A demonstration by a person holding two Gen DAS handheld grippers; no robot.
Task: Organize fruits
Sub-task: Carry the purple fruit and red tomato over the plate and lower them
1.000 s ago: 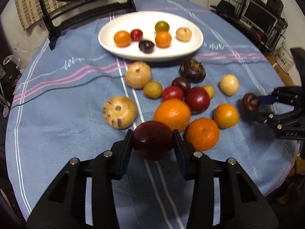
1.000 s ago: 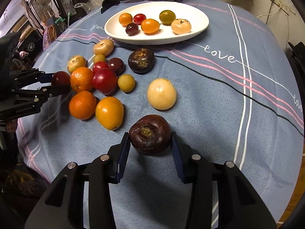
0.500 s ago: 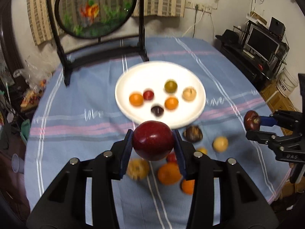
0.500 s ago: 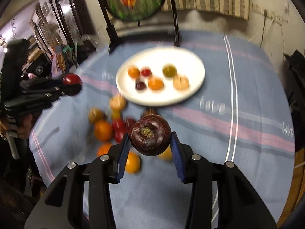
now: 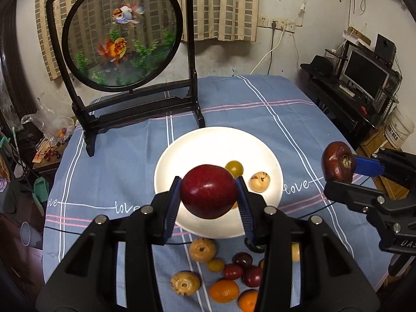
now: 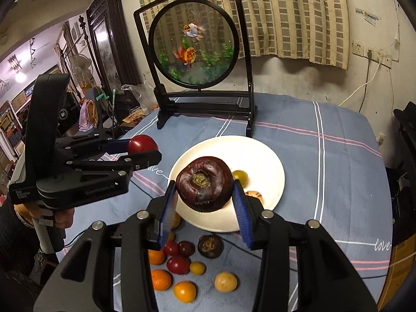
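White plate (image 5: 208, 143) lies at twelve o'clock below both loads: left gripper (image 5: 208, 195) clamps a red apple (image 5: 208, 191), right gripper (image 6: 205, 191) a dark mangosteen (image 6: 204, 187).

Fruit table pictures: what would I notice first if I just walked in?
Probably the two tongs held up over the white plate: the left tongs squeeze a shiny red apple, the right tongs a dark purple fruit. Behind stands a round goldfish picture.

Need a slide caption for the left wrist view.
Left gripper holds round dark red apple above white plate on blue tablecloth.
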